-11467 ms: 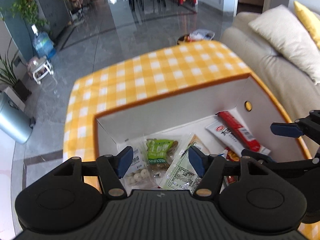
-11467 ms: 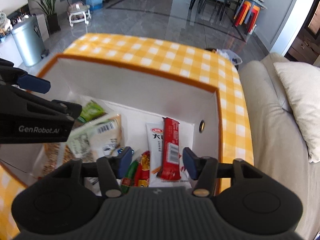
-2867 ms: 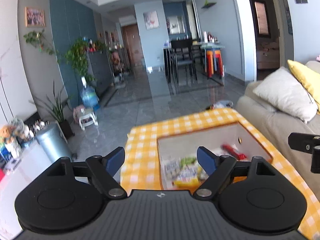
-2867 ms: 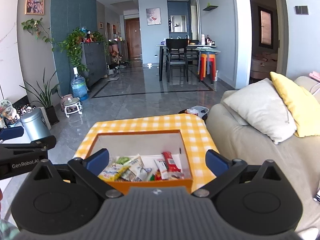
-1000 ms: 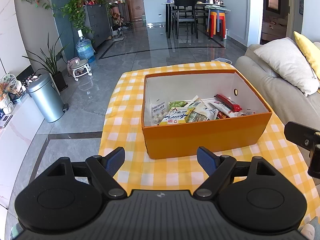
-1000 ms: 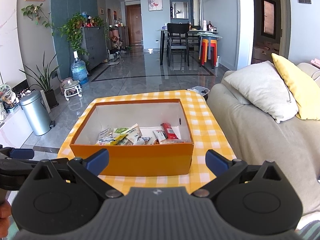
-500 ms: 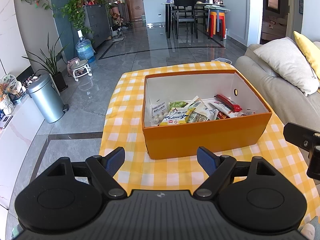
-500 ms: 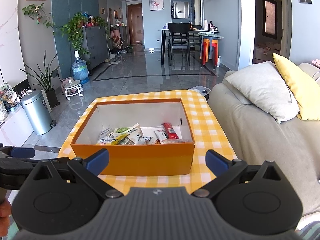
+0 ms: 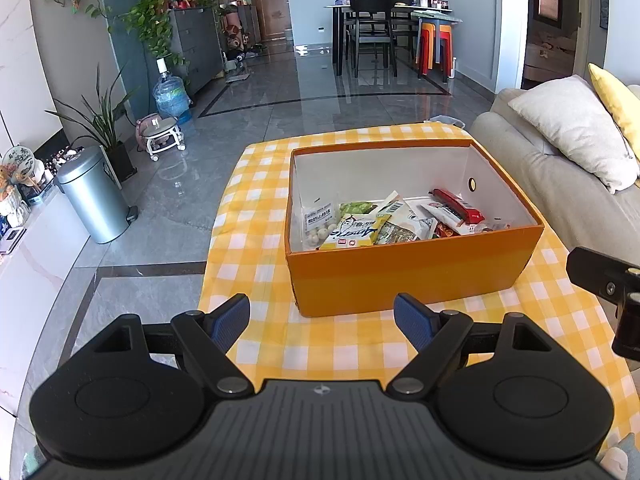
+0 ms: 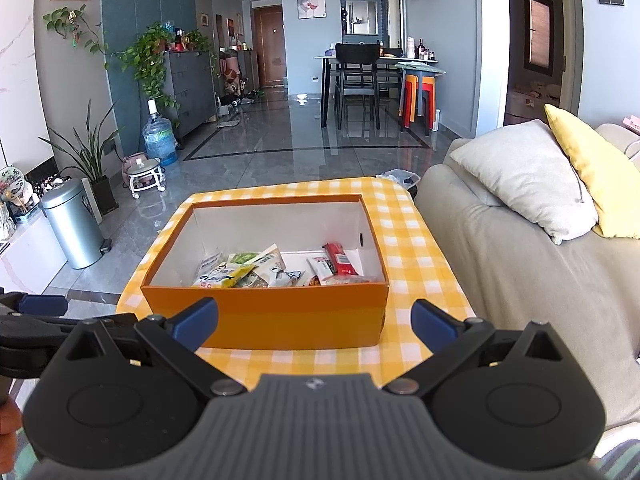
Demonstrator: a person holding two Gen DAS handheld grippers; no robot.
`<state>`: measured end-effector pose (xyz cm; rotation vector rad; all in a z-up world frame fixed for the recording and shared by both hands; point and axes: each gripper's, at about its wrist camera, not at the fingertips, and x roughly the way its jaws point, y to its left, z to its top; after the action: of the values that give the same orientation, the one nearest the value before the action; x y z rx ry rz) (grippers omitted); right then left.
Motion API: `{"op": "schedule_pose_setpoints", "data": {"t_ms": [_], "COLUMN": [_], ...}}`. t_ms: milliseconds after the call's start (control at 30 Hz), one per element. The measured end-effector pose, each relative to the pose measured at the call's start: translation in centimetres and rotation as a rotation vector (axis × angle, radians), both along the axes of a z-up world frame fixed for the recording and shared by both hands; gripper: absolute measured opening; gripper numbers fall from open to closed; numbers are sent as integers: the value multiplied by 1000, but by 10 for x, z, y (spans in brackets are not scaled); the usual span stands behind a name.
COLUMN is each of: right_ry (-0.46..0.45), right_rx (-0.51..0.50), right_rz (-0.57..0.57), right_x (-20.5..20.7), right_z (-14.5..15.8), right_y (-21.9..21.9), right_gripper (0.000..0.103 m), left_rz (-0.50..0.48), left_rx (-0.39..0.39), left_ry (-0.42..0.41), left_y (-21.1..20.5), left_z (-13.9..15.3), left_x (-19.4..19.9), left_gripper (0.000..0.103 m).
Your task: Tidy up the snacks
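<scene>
Left wrist view: left gripper [image 9: 322,318] held back from the box, jaws spread wide, nothing between the blue pads [image 9: 230,320], hovering above the near part of the yellow-checked tablecloth [image 9: 256,216]. Orange box [image 9: 412,276] sits on the cloth ahead and slightly right of the gripper axis, white inside, open top. Snacks all lie in the box, piled along its near side: clear bag of white round candies [image 9: 318,226] at the left end, green packet [image 9: 354,209] behind it, yellow packet [image 9: 356,232] lying flat over the pile, white barcode packet [image 9: 404,222] in the middle, red bar [image 9: 456,206] on top at the right end. Part of the right gripper's body [image 9: 608,276] pokes in at the right edge, beside the box; its fingers are out of frame here. Beige sofa [image 9: 560,184] right of the table, metal bin [image 9: 94,196] on the floor well left. Right wrist view: right gripper [image 10: 316,320] also wide apart and empty, hovering just short of the box's near wall [image 10: 264,318], roughly centred on it. Same contents visible: yellow packet [image 10: 222,276] left, green packet [image 10: 242,258] behind it, barcode packet [image 10: 270,262] middle, red bar [image 10: 340,264] right. Left gripper's finger [image 10: 40,306] shows at the left edge, off to the side of the table, touching nothing. White cushion [image 10: 520,180] and yellow cushion [image 10: 588,168] on the sofa.
</scene>
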<state>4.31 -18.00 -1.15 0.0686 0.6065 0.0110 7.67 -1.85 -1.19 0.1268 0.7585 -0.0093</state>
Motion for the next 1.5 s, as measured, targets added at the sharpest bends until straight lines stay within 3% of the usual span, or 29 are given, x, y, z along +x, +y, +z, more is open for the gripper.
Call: {"op": "schedule_pose_setpoints", "data": {"t_ms": [1500], "right_ry": [30], "right_rx": [-3], "right_rz": [6], "right_x": [2], "right_z": [-11], "right_y": [2], "right_gripper": [99], "left_rz": [27], "left_rx": [-28], "left_ry": [12], "left_y": [3], "left_z": [2], "left_x": [-4], "left_gripper": [96]}}
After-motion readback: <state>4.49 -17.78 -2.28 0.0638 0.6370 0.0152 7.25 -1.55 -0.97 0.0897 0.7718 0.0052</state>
